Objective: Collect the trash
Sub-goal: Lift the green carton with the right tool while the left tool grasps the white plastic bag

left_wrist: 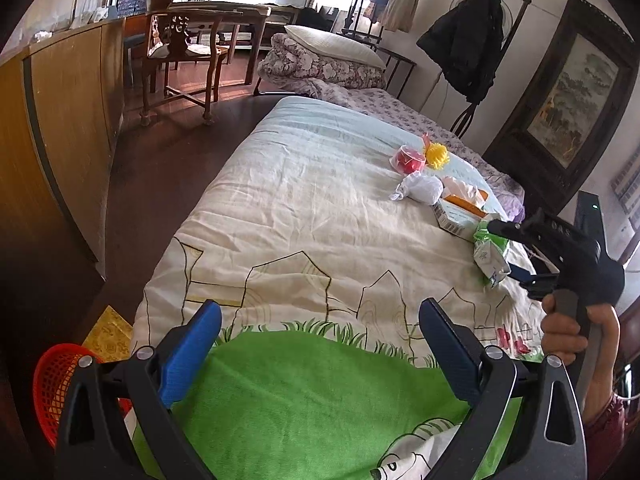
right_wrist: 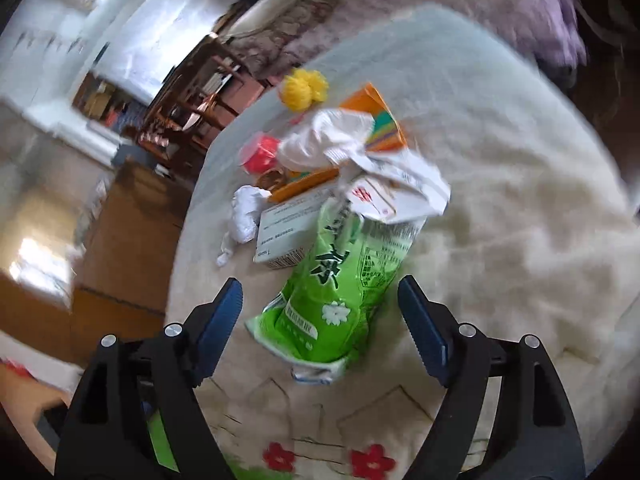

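While the crushed green carton [right_wrist: 340,280] lies on the cream quilt [right_wrist: 520,220] at the near end of the trash pile, the right gripper [right_wrist: 320,320] straddles it with jaws wide, pads clear of its sides. Beyond it sit a white box [right_wrist: 280,232], crumpled paper [right_wrist: 246,212], a red cup [right_wrist: 262,154] and a yellow ball [right_wrist: 302,88]. The left gripper [left_wrist: 320,344] hangs wide open and empty over the quilt's green patch, a red basket [left_wrist: 54,380] at its left.

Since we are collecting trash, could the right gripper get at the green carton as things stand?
Probably yes: the right gripper is open with the green carton lying between its pads, nothing blocking.
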